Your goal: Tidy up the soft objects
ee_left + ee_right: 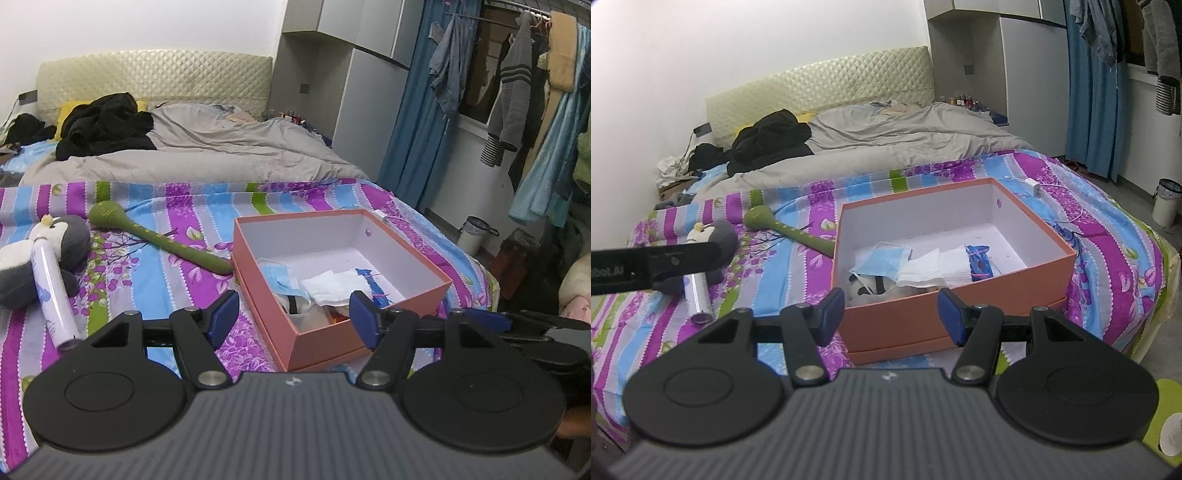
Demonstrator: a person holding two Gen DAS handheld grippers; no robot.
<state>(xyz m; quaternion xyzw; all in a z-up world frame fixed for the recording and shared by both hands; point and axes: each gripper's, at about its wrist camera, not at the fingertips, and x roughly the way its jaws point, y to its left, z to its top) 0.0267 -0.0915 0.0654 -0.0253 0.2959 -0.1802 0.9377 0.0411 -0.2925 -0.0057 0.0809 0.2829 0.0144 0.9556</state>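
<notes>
An open orange box (325, 341) (897, 325) sits on the striped bedspread. It holds a blue face mask (884, 262), white tissue (938, 271), a blue item (979, 264) and a white-and-black soft toy (866, 288). A grey-and-white penguin plush (70, 240) (718, 236) lies left of the box, with a white tube (53, 291) (698, 291) across it. A green soft stick toy (155, 238) (790, 229) lies between them. My left gripper (293, 315) is open and empty over the box's near corner. My right gripper (890, 314) is open and empty before the box's near wall.
The striped bedspread (177, 206) covers the bed's near end; a grey duvet (221, 147) and black clothes (107, 125) lie behind. A white charger with cable (1036, 188) lies right of the box. Clothes hang on a rack (517, 85) at right; a bin (474, 234) stands on the floor.
</notes>
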